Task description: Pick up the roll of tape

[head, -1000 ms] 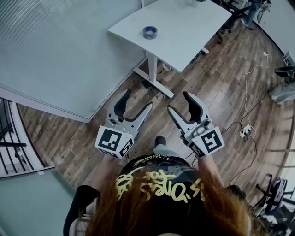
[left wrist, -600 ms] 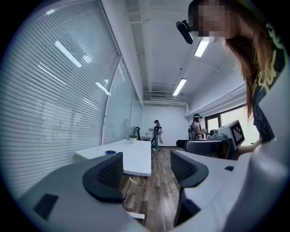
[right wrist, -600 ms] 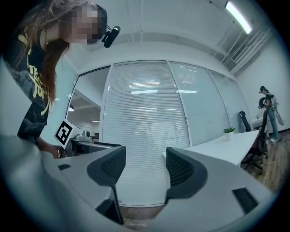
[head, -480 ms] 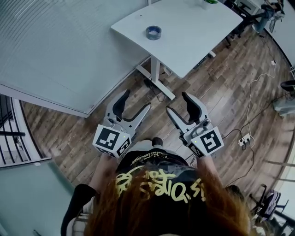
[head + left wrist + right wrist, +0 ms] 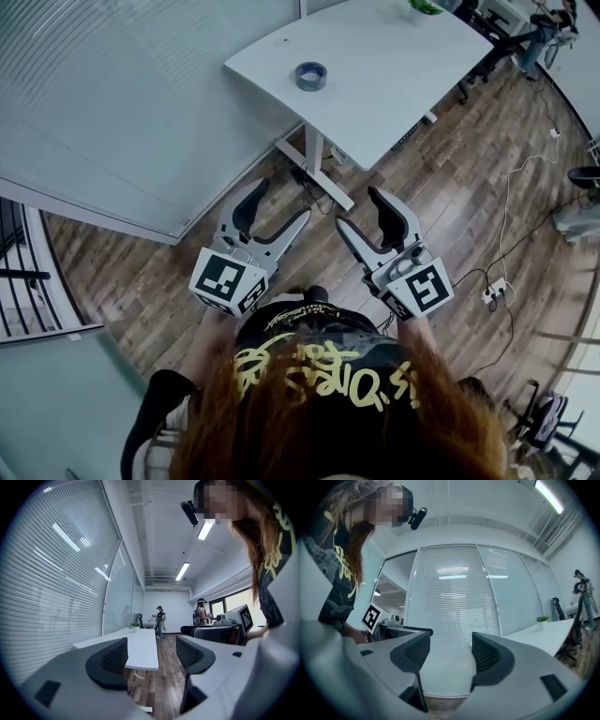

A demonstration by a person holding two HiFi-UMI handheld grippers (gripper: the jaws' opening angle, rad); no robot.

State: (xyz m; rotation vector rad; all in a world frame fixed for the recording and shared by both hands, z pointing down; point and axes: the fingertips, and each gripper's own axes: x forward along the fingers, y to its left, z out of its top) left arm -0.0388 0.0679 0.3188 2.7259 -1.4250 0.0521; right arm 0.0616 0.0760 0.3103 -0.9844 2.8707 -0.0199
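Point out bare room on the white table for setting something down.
Most of the white table is bare: the wide stretch between the roll of tape near its left corner and the potted plant at the far edge. Nowhere crowded on the part in view.

Wood-plank floor (image 5: 441, 187) beneath my left tongs (image 5: 279, 204) and right tongs (image 5: 361, 211). White tabletop (image 5: 394, 75) on a pedestal leg (image 5: 314, 155) ahead of both. Blinded glass partition (image 5: 112, 94) left of the left tongs. Cable (image 5: 509, 187) and power strip (image 5: 491, 293) right of the right tongs. Ceiling strip lights (image 5: 182, 571) on.

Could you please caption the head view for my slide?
Left claw and right claw, both open, short of table bearing tape roll.
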